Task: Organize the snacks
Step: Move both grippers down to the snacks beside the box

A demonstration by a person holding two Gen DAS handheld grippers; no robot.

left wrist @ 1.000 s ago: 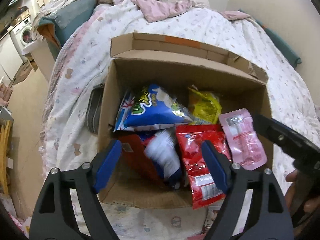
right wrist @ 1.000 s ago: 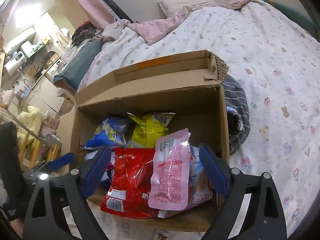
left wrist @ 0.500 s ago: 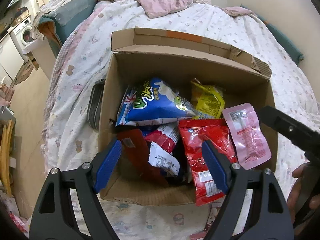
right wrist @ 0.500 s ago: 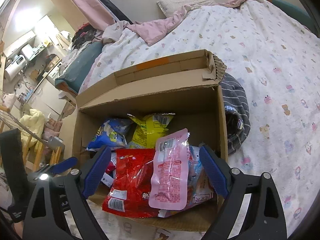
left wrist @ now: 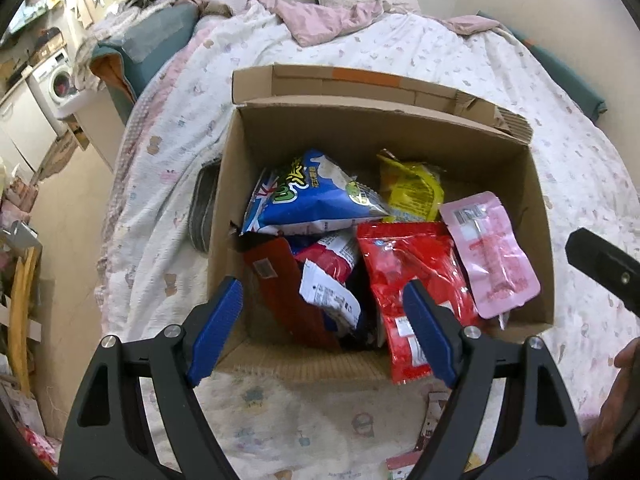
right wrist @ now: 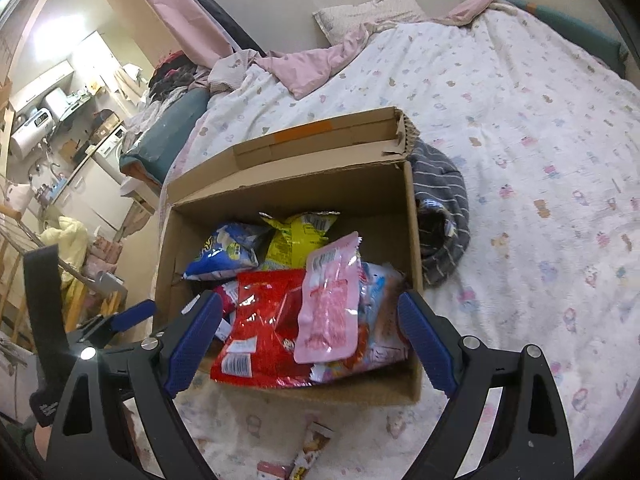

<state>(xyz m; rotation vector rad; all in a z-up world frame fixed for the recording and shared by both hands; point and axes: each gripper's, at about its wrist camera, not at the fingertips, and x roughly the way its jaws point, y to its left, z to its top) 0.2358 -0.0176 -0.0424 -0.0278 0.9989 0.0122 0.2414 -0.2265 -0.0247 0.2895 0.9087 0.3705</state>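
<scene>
Bed (right wrist: 520,128): covered by a white printed quilt, bearing everything below.
Cardboard box (left wrist: 538,216): open on the quilt, flaps up, well filled with packets.
Blue bag (left wrist: 312,196): at the back left of the box, leaning on the pile.
Red packet (left wrist: 404,264): near the front, its lower end hanging over the near wall.
Yellow bag (left wrist: 412,192): at the back, partly under the others.
Pink pouch (left wrist: 490,256): on top at the right, propped against the right wall.
Loose snacks (right wrist: 312,446): a few small wrappers on the quilt in front of the box, outside it.
Progress: most snacks boxed by the look of it; probably left are the wrappers on the quilt and perhaps tidying the overhanging red packet.
Left gripper (left wrist: 322,332): spread wide, nothing between the blue pads, tilted steeply down over the box's near left corner.
Right gripper (right wrist: 310,340): spread wide and empty, angled down over the near wall, pink pouch and red packet just beyond its tips.
Hand (left wrist: 618,400): seen at the right edge of the left view, on the other tool's handle.
</scene>
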